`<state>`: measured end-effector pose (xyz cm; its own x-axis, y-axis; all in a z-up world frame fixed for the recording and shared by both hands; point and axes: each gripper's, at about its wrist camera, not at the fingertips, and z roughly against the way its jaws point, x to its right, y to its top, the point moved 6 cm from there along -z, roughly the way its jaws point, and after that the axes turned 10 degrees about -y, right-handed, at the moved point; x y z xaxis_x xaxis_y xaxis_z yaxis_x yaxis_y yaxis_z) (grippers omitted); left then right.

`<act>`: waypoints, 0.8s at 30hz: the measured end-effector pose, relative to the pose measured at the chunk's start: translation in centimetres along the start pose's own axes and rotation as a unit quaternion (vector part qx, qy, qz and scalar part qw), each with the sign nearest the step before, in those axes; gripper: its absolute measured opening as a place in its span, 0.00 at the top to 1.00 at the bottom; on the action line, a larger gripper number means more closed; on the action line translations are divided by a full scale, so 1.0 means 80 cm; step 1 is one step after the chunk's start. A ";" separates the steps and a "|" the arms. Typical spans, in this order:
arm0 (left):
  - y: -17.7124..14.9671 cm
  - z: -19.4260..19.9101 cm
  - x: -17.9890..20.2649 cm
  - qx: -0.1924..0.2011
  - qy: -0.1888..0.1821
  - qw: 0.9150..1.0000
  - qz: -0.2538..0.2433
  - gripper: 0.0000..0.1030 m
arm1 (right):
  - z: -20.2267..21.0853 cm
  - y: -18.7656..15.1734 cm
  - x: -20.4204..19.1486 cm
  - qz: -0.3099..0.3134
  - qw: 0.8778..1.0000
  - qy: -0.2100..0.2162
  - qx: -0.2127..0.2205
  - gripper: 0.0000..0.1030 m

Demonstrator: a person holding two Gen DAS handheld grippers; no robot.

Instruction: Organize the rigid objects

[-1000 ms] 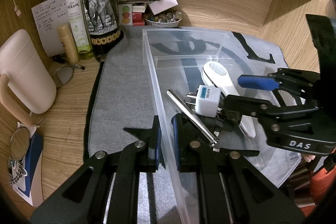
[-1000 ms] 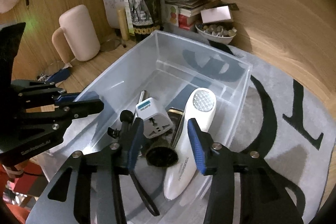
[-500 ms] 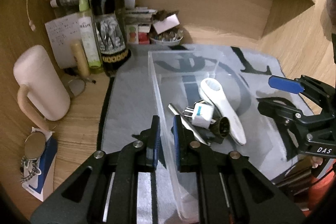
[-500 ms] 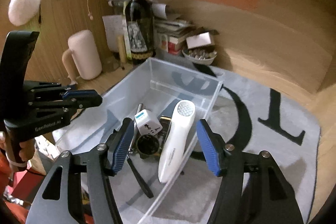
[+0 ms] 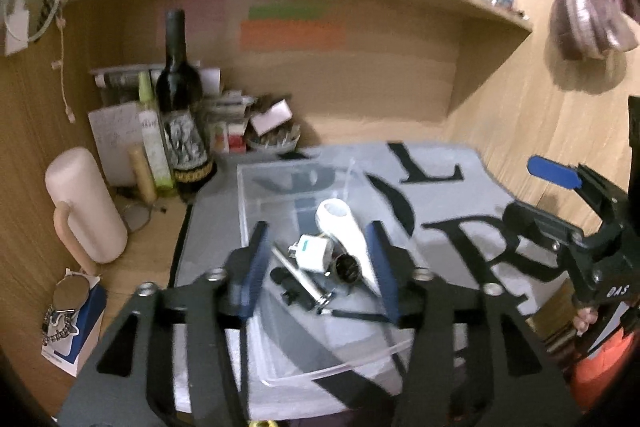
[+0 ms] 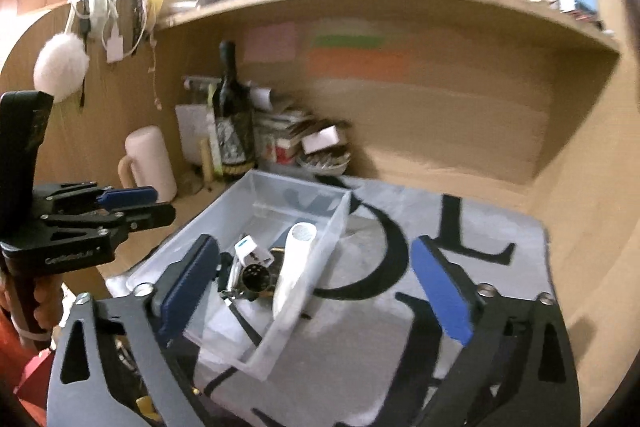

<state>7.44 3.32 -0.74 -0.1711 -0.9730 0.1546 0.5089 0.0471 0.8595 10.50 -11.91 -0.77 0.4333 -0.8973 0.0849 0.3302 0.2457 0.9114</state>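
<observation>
Clear bin (image 5: 256, 187) sits frame centre on the grey mat (image 5: 460, 239); white handheld device (image 5: 344, 227), plug adapter (image 5: 314, 253) and metal rod (image 5: 298, 277) lie inside. Only left wrist view shows the mirror (image 5: 71, 293), lower left. Left gripper (image 5: 318, 273) jaws opening, empty; right gripper (image 6: 316, 291) opening wide, empty. Both sit farther back than a second ago.

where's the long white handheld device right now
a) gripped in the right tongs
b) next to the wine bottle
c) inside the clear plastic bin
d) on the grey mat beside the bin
c: the long white device lies inside the clear bin beside the white plug adapter, and neither tongs hold it.
</observation>
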 end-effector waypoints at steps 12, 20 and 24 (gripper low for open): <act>-0.005 0.040 0.036 0.099 0.000 0.995 -0.013 0.09 | 0.058 -0.019 0.016 -0.025 0.997 -0.045 0.056 0.00; -0.007 0.045 0.046 0.122 0.001 0.992 -0.025 0.04 | 0.066 -0.031 0.018 -0.040 0.996 -0.056 0.065 0.00; -0.007 0.043 0.046 0.123 -0.004 0.992 -0.025 0.04 | 0.065 -0.032 0.020 -0.047 0.995 -0.057 0.064 0.00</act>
<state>3.64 0.48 1.00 -0.1974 -0.9739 0.1123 0.2795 0.0539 0.9586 5.98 -15.88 -0.87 0.3044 -0.9519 0.0360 0.2519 0.1169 0.9607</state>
